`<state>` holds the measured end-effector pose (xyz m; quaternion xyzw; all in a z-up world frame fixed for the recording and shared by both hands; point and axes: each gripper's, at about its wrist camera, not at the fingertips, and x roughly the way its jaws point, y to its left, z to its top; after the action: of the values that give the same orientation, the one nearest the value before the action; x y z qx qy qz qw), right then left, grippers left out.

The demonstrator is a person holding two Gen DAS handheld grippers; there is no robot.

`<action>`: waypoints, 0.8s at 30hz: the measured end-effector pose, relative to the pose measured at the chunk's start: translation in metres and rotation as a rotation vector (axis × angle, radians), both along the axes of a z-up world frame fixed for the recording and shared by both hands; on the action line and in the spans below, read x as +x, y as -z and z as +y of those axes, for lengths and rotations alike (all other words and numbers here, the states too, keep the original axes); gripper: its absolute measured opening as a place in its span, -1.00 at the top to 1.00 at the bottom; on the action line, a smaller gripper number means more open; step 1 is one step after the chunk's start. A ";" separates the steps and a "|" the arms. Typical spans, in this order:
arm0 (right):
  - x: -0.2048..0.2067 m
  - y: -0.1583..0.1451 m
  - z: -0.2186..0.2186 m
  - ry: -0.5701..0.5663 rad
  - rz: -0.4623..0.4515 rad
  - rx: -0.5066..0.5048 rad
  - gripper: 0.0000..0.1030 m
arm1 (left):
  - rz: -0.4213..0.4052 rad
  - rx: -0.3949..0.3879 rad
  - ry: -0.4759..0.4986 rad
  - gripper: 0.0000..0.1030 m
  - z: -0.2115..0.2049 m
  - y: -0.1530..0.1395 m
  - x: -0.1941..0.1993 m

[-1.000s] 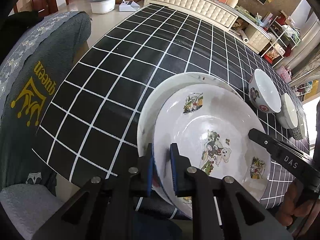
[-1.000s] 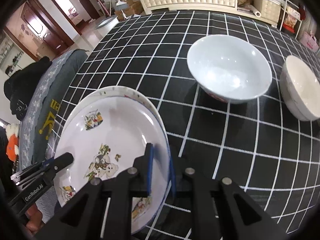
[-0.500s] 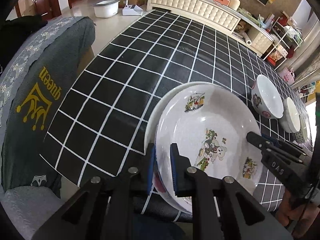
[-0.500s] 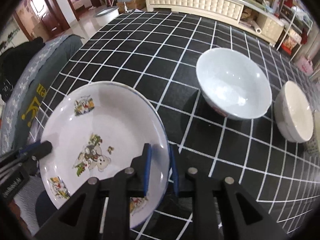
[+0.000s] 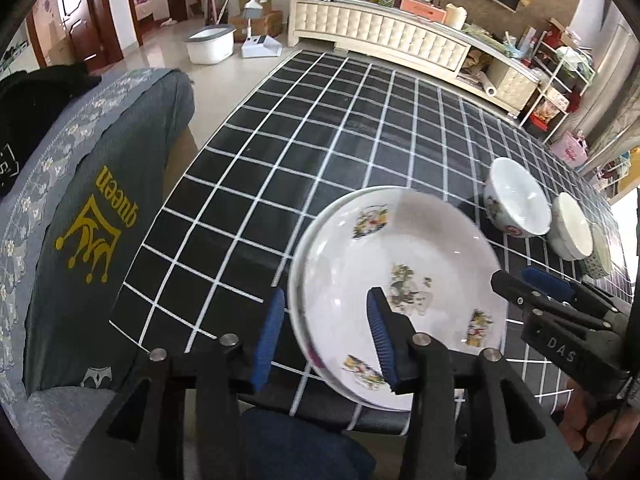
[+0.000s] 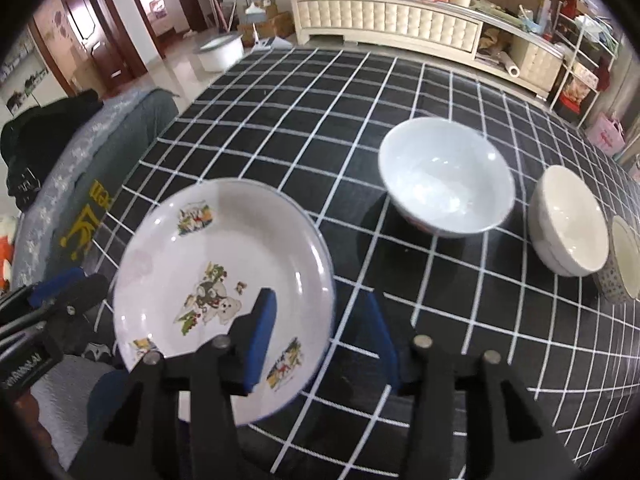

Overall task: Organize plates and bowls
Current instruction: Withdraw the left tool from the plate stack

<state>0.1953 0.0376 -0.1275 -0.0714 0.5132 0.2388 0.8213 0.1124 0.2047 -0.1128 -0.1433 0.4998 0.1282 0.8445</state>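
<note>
A white plate with cartoon prints lies on another white plate, whose rim shows at its left, near the table's front edge. My left gripper is open, its jaws astride the plates' left rim. My right gripper is open, its jaws astride the plates' right rim. Each gripper shows in the other's view: the right one, the left one. A white bowl with red marks stands to the right, then a cream bowl.
The table has a black cloth with white grid. A patterned bowl sits at the far right. A chair with a grey "queen" cover stands at the table's left. A white sideboard is behind.
Both grippers were shut on the top plate's rims and have opened. The plate has settled onto the lower plate. Both grippers have pulled back a little.
</note>
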 end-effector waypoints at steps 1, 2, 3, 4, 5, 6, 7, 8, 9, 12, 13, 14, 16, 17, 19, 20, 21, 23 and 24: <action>-0.001 -0.004 -0.004 0.006 -0.006 0.011 -0.06 | -0.009 -0.002 0.008 0.21 -0.003 -0.002 0.000; -0.001 -0.007 -0.007 0.009 -0.011 0.017 -0.13 | -0.017 -0.002 0.016 0.21 -0.008 -0.005 0.000; -0.002 -0.011 -0.011 0.015 -0.019 0.024 -0.16 | -0.022 -0.001 0.023 0.21 -0.011 -0.007 0.000; -0.002 -0.016 -0.016 0.024 -0.031 0.030 -0.20 | -0.029 0.003 0.033 0.21 -0.016 -0.011 0.001; -0.001 -0.020 -0.021 0.031 -0.039 0.034 -0.21 | -0.033 0.004 0.041 0.21 -0.020 -0.013 0.002; 0.000 -0.024 -0.026 0.035 -0.045 0.041 -0.22 | -0.037 0.004 0.050 0.21 -0.024 -0.016 0.003; 0.000 -0.029 -0.031 0.038 -0.052 0.049 -0.23 | -0.044 -0.001 0.065 0.21 -0.030 -0.020 0.004; 0.001 -0.034 -0.035 0.041 -0.058 0.056 -0.25 | -0.049 -0.003 0.073 0.21 -0.033 -0.023 0.004; 0.001 -0.039 -0.040 0.045 -0.067 0.063 -0.25 | -0.057 -0.004 0.083 0.21 -0.038 -0.027 0.005; 0.003 -0.055 -0.053 0.055 -0.111 0.069 -0.37 | -0.072 0.003 0.120 -0.01 -0.054 -0.037 0.010; 0.003 -0.060 -0.056 0.056 -0.126 0.068 -0.43 | -0.083 0.010 0.135 -0.03 -0.059 -0.041 0.012; 0.004 -0.063 -0.059 0.054 -0.135 0.067 -0.45 | -0.095 0.018 0.149 -0.05 -0.065 -0.045 0.014; 0.006 -0.070 -0.063 0.049 -0.152 0.057 -0.45 | -0.106 0.018 0.170 -0.08 -0.074 -0.051 0.019; 0.008 -0.073 -0.066 0.047 -0.158 0.055 -0.45 | -0.111 0.017 0.181 -0.11 -0.078 -0.054 0.023; 0.011 -0.079 -0.071 0.041 -0.165 0.057 -0.45 | -0.116 0.024 0.201 -0.12 -0.086 -0.059 0.029; 0.013 -0.081 -0.074 0.040 -0.167 0.056 -0.45 | -0.119 0.032 0.214 -0.12 -0.090 -0.062 0.033; 0.016 -0.083 -0.076 0.041 -0.171 0.053 -0.45 | -0.121 0.036 0.222 -0.12 -0.093 -0.063 0.037; 0.020 -0.087 -0.081 0.041 -0.177 0.055 -0.45 | -0.125 0.038 0.234 -0.15 -0.099 -0.069 0.045; 0.023 -0.090 -0.083 0.041 -0.182 0.054 -0.46 | -0.127 0.038 0.236 -0.20 -0.100 -0.071 0.049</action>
<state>0.2181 -0.0457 -0.0378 -0.0604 0.4312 0.2282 0.8708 0.1614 0.1050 -0.0417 -0.0751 0.4561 0.0281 0.8863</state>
